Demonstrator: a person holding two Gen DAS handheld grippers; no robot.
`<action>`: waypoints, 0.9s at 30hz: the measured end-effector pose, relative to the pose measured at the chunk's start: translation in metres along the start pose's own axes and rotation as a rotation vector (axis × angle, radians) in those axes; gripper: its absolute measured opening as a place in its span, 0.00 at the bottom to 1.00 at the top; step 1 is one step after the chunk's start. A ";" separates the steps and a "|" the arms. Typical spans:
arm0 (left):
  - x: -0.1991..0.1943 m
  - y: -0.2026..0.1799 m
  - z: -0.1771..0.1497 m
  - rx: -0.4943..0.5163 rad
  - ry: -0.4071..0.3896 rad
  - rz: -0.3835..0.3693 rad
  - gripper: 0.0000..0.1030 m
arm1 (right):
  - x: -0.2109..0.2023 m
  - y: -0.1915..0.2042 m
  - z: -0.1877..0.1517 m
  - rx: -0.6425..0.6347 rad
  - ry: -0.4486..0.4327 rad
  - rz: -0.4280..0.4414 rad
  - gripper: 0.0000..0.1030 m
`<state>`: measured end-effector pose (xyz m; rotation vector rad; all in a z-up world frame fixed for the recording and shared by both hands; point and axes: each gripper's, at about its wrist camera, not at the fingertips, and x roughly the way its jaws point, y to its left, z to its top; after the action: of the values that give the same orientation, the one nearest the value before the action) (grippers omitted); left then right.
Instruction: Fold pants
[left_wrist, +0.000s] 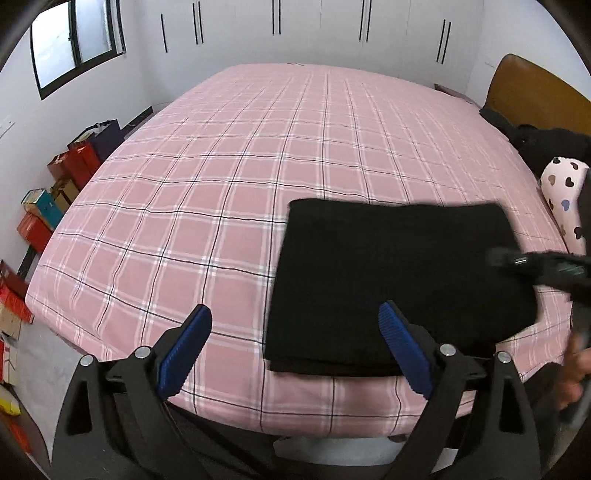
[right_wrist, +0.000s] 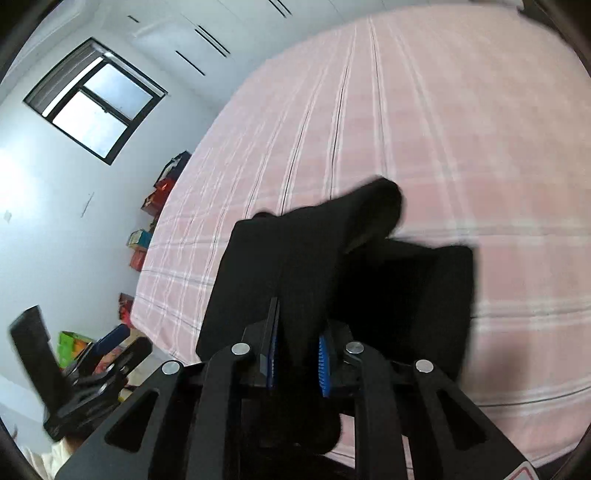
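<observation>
A bed under a pink plaid cotton sheet (left_wrist: 221, 177) fills a white-walled bedroom, with coloured cardboard boxes (left_wrist: 55, 192) stacked on the floor along its left side. The black folded pants (left_wrist: 399, 280) lie as a flat rectangle near the bed's front edge, toward its right corner.

The risk now is the fold coming undone. The right gripper (right_wrist: 297, 360) has its blue-padded jaws pinched narrow on a raised flap of the black fabric, which stands up between them while the rest of the stack lies on the sheet. If that flap is dragged sideways or dropped unevenly, the layers beneath could slide apart or bunch. The right wrist view is blurred, so how many layers are caught cannot be told.

The left gripper (left_wrist: 295, 325) hangs over the front edge with its jaws spread wide and nothing between them. Its right finger overlaps the near left corner of the pants in the left wrist view, while its left finger sits over bare sheet. Whether either touches the cloth cannot be told.
</observation>
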<state>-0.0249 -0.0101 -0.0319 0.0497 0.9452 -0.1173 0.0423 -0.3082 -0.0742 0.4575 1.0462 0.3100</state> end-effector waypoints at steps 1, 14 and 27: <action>0.002 0.001 0.000 -0.001 0.005 0.005 0.89 | 0.002 -0.009 -0.004 -0.007 0.009 -0.049 0.17; 0.038 -0.016 -0.011 0.028 0.096 0.008 0.90 | 0.006 0.009 -0.008 -0.074 -0.028 -0.080 0.34; 0.055 -0.007 -0.010 0.026 0.122 0.042 0.90 | 0.086 0.068 0.020 -0.156 0.166 -0.009 0.20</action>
<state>-0.0018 -0.0203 -0.0817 0.1012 1.0642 -0.0885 0.0980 -0.2144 -0.0969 0.2898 1.1750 0.4240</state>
